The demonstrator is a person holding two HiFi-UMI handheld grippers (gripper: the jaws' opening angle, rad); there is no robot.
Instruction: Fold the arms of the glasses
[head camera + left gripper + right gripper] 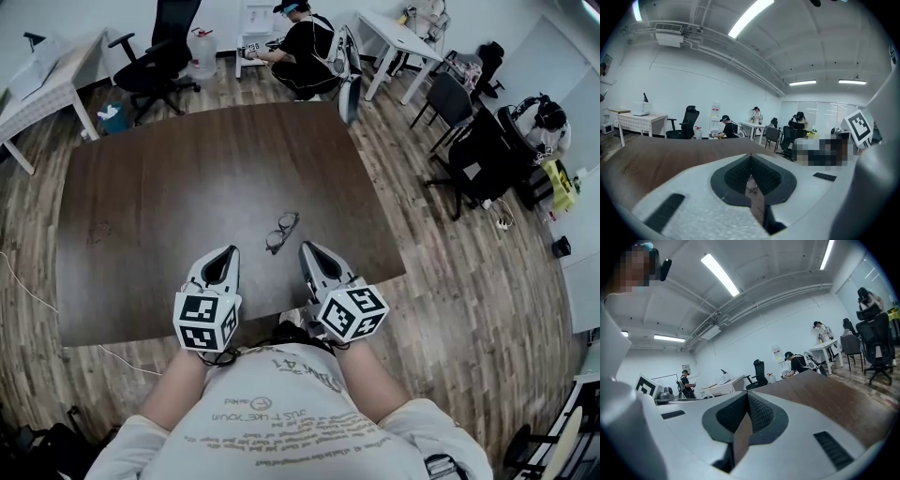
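Note:
A pair of dark-framed glasses (281, 232) lies on the dark brown table (169, 206), near its front edge. In the head view my left gripper (228, 253) sits just left of and nearer than the glasses, and my right gripper (307, 249) just right of them. Neither touches the glasses. Both grippers are shut with nothing between the jaws. In the left gripper view the glasses (751, 186) show small through the notch behind the closed tips of the left gripper (751, 155). The right gripper (748, 394) looks across bare table top, with no glasses visible there.
A person crouches on the wood floor (309, 52) beyond the table's far edge. A black office chair (159, 56) stands at the back left, more chairs (469, 131) at the right. White desks (47, 80) line the back wall.

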